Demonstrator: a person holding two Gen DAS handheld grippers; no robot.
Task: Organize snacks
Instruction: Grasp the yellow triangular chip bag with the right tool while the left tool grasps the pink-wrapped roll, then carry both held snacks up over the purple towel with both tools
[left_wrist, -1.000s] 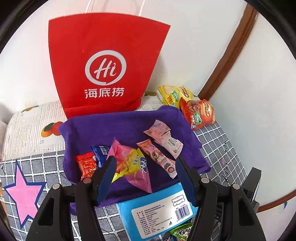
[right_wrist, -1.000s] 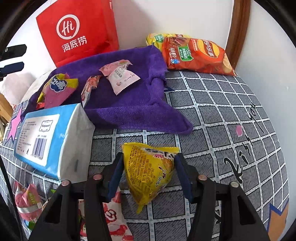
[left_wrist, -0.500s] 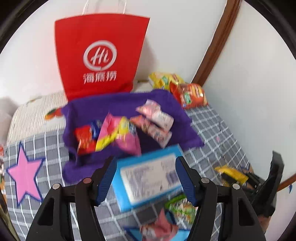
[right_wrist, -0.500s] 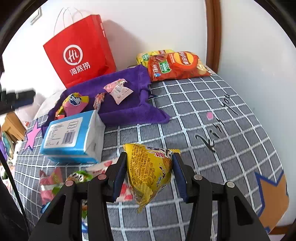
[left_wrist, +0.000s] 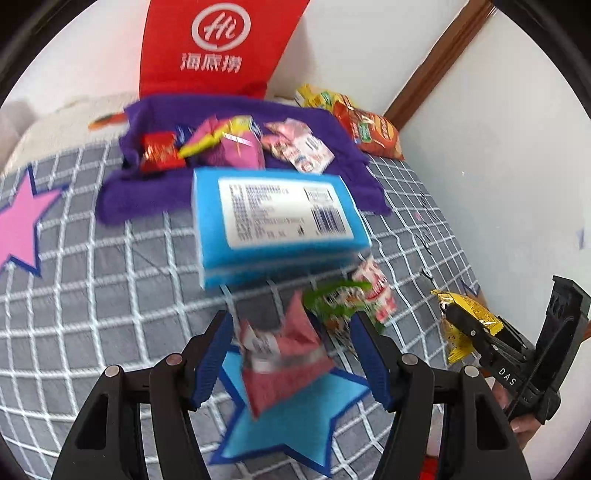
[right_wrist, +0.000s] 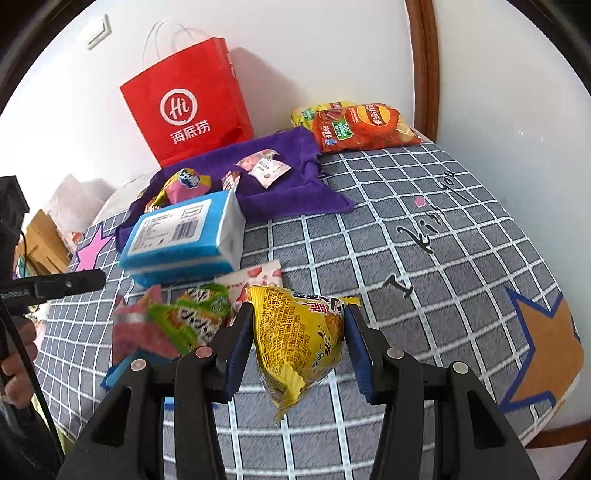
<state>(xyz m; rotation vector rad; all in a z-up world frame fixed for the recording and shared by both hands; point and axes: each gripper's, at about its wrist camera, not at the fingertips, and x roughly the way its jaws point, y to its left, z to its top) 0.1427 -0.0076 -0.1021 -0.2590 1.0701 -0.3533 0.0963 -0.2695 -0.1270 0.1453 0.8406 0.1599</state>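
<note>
The right gripper (right_wrist: 299, 341), low in the middle of the right wrist view, has its two blue pads pressed against the sides of a yellow snack packet (right_wrist: 299, 332), which bulges between them and hangs tail down; it appears to be lifted clear of the grey checked bedcover (right_wrist: 424, 266), probably so it can be carried to a sorted group. The same yellow packet (left_wrist: 463, 326) shows at the right edge of the left wrist view, pinched in that tool. The left gripper (left_wrist: 291, 352), at the bottom centre of its own view, stands wide open with its pads on either side of a pink snack packet (left_wrist: 280, 354) that lies on a blue star on the cover; whether the pads touch it I cannot tell, as the frame is blurred, but the straddling pose suggests a grasp is being lined up. Just above it lie a green packet (left_wrist: 332, 299) and a red and white one (left_wrist: 375, 291), loose and unsorted. Beyond them a blue tissue pack (left_wrist: 277, 218) sits in the middle, and behind it, in the upper part of the frame, a purple towel (left_wrist: 236, 173) holds several small sweets, seemingly the collecting spot. Chip bags (right_wrist: 362, 125) lie in the upper right corner by the wall, and a red paper bag (right_wrist: 188, 107) stands against the wall at upper left
</note>
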